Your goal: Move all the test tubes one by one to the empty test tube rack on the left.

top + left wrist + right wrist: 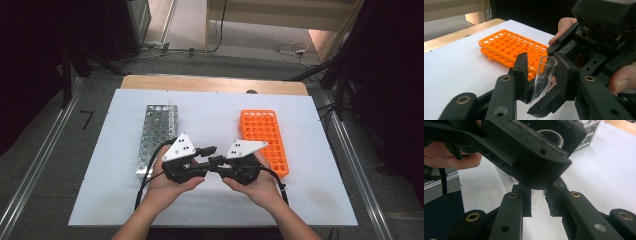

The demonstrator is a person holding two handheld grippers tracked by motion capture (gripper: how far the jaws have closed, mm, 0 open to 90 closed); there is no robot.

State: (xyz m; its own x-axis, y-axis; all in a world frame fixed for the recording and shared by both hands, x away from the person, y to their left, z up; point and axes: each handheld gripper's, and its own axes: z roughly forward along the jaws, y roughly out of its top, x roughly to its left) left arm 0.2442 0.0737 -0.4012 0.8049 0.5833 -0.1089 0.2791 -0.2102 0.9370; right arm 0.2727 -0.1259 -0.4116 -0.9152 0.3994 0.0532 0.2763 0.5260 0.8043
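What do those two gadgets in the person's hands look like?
Both the left gripper and the right gripper are black, blocky hand-held tools with two jaws on linked bars with brass-coloured pivots. Each carries a grey three-cornered plate with dark dots on top, and a black cable trails from each. The forearms are bare, with no sleeves.

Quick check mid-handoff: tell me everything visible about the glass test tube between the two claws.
The test tube is clear glass, empty as far as shows, with an open round rim at the top and faint printing on its wall. It stands nearly upright, leaning slightly, above the white table and in front of the orange rack. The left claw brackets it, and the right claw is shut on it.
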